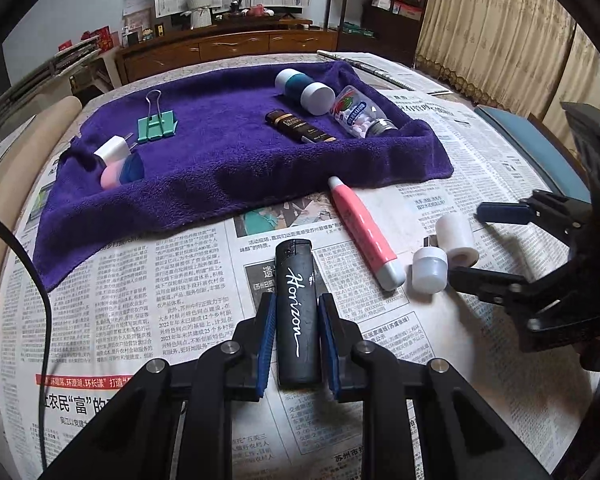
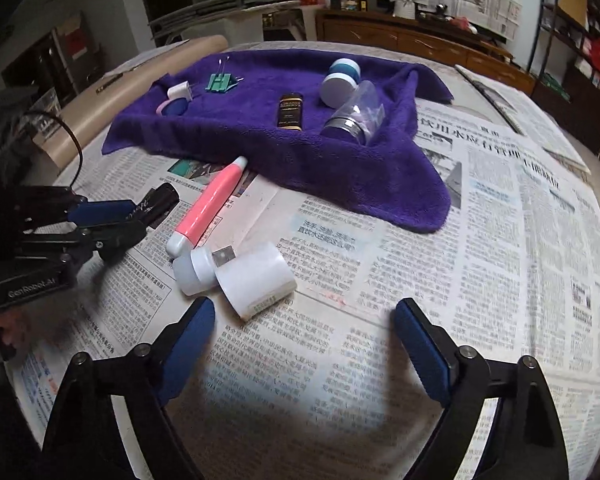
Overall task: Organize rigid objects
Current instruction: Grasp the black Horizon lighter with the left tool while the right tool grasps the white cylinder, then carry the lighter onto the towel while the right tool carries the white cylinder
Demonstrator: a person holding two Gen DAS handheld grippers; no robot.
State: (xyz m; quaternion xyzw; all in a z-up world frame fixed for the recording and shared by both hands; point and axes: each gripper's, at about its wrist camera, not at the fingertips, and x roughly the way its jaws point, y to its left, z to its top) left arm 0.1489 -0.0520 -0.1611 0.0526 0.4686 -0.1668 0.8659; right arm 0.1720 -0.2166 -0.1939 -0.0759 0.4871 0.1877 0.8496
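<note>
My left gripper (image 1: 298, 304) is shut on a black lighter (image 1: 296, 312) with white lettering, just above the newspaper; the lighter's top end sticks out past the fingers. The left gripper (image 2: 138, 216) also shows at the left of the right wrist view. My right gripper (image 2: 305, 312) stands open low over the paper, nothing between its pads. Just ahead of it lie a white tape roll (image 2: 256, 276) and a small white bottle (image 2: 194, 272), touching each other. A pink tube (image 1: 364, 232) lies beside them. Behind is a purple towel (image 1: 228, 168) holding sorted items.
On the towel lie a green binder clip (image 1: 156, 126), a white plug (image 1: 112, 150), a dark brown tube (image 1: 300, 128), a teal jar with white caps (image 1: 304, 90) and a clear pill bottle (image 1: 360, 114). Newspaper (image 2: 440, 280) covers the table. A beige roll (image 2: 140, 80) lies along the left edge.
</note>
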